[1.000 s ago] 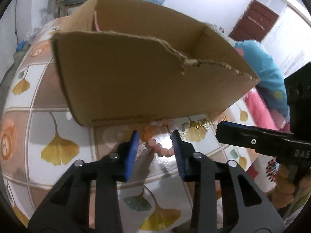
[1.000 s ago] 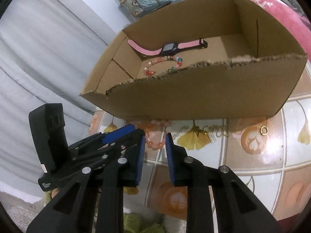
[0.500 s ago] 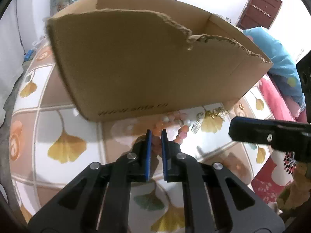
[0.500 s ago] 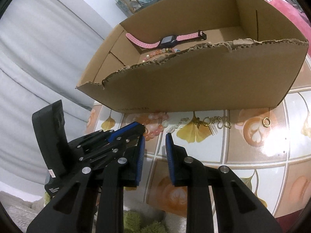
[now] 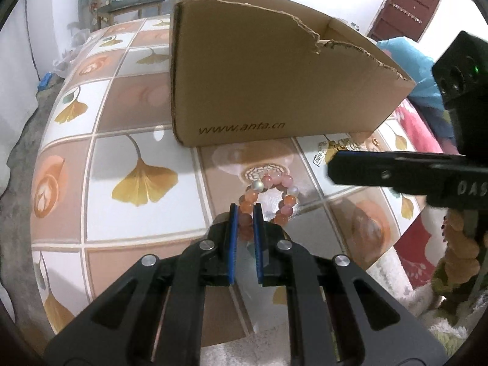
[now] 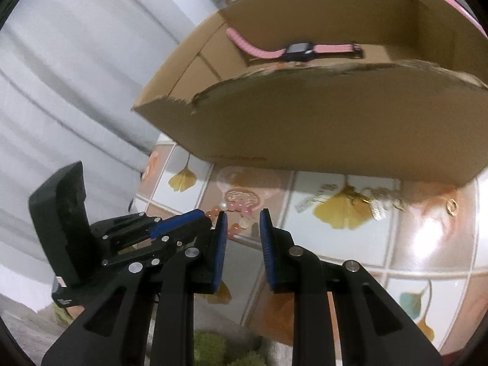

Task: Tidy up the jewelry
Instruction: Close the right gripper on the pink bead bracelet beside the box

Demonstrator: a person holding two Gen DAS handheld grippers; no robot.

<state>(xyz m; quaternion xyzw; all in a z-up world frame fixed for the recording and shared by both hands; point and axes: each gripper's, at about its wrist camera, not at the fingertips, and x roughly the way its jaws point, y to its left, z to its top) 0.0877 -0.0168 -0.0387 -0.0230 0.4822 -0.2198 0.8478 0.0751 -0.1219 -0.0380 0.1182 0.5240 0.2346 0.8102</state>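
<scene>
My left gripper (image 5: 244,210) is shut on a pink and orange bead bracelet (image 5: 274,193), gripping its near side just above the tiled table. It also shows in the right wrist view (image 6: 236,213). The cardboard box (image 5: 274,91) stands behind it; inside the box (image 6: 305,116) lies a pink watch (image 6: 299,49). My right gripper (image 6: 243,218) is open and empty, close beside the left gripper (image 6: 195,216). A gold chain (image 6: 378,202) and a small gold ring (image 6: 452,206) lie on the table by the box.
The table (image 5: 122,122) has a ginkgo-leaf tile pattern and its near edge is close below my grippers. The right gripper's body (image 5: 411,170) reaches in from the right. A chair (image 5: 131,0) and a door (image 5: 405,12) stand in the background.
My left gripper closed on the bracelet and drew it back from the box toward the table's near edge. The right gripper stayed open and shifted lower.
</scene>
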